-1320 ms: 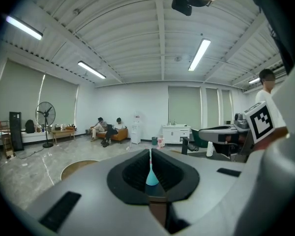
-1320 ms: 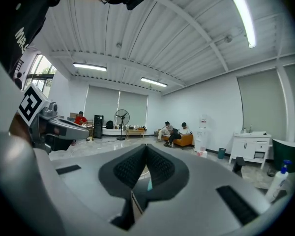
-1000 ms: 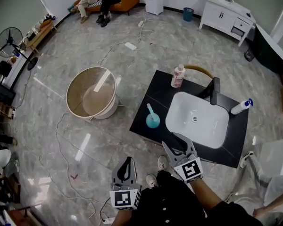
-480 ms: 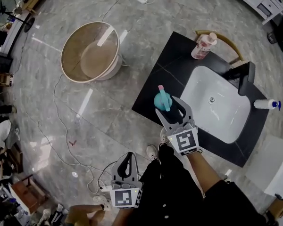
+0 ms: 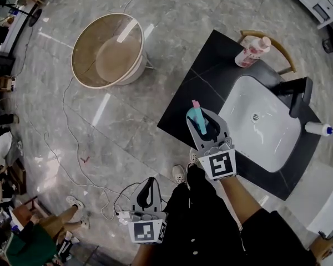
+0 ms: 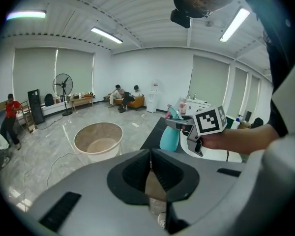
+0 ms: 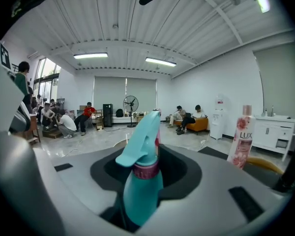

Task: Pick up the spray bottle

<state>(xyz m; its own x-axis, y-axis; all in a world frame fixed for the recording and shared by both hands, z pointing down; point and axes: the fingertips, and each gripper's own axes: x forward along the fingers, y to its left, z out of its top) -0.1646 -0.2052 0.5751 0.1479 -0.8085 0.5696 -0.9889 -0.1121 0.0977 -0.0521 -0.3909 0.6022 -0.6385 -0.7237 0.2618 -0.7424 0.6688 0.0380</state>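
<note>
A teal spray bottle (image 5: 198,118) with a pink collar stands at the near left corner of the black counter (image 5: 211,54). My right gripper (image 5: 203,115) has its jaws around the bottle and is closing on it; in the right gripper view the bottle (image 7: 142,181) fills the gap, its trigger head pointing left. My left gripper (image 5: 149,188) hangs low over the floor with its jaws together and nothing in them. From the left gripper view (image 6: 150,157) the bottle (image 6: 169,137) and the right gripper (image 6: 181,124) show ahead to the right.
A white sink basin (image 5: 266,126) with a black faucet (image 5: 299,96) is set in the counter. A pink bottle (image 5: 251,51) stands at the counter's far edge, a white bottle (image 5: 319,129) to the right. A round tub (image 5: 106,51) and cables lie on the floor at left.
My right gripper came forward to the spray bottle and its jaws now enclose it. The left gripper sank lower beside my body.
</note>
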